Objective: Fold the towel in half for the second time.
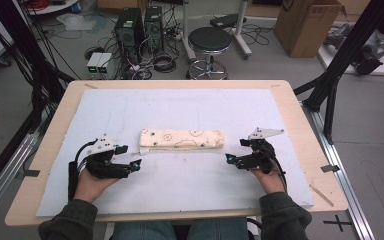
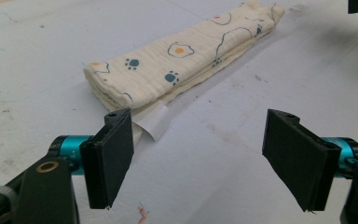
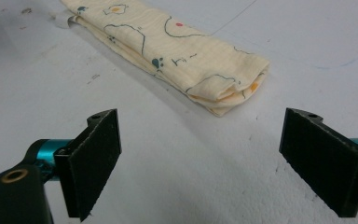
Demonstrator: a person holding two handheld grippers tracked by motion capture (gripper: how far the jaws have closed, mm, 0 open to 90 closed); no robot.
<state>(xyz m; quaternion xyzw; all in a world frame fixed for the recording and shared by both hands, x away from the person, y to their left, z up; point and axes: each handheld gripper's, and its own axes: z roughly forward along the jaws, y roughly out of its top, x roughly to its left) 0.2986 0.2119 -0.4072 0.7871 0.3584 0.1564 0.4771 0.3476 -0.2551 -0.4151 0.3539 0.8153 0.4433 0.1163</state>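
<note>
The left claw [image 1: 132, 159] hangs low over the white mat [image 1: 190, 175], its jaws spread wide with nothing between them. The right claw [image 1: 235, 154] does the same on the other side, equally wide and equally empty. In the left gripper view the near pad sits just beside a small white label [image 2: 154, 120] that pokes out from under the cloth's end; in the right gripper view the pads [image 3: 95, 161] frame bare mat, with the cloth's other end a little way ahead.

Between the two lies the folded cloth [image 1: 182, 139], a long cream strip printed with fried eggs and paw prints, stretched crosswise in the middle of the tabletop [image 1: 300, 120].

It looks like soft, crinkled muslin, several layers thick, light and limp. I would expect it to sag and unfold the moment it is lifted from one point, so a pinch through all the layers matters. The short ends seem the natural places to grip: the left end [image 2: 103, 83] shows stacked edges, the right end [image 3: 235, 91] a rounded fold. The cloth should not slip from the pads, but a shallow bite may catch only the top layer and peel the stack open.
</note>
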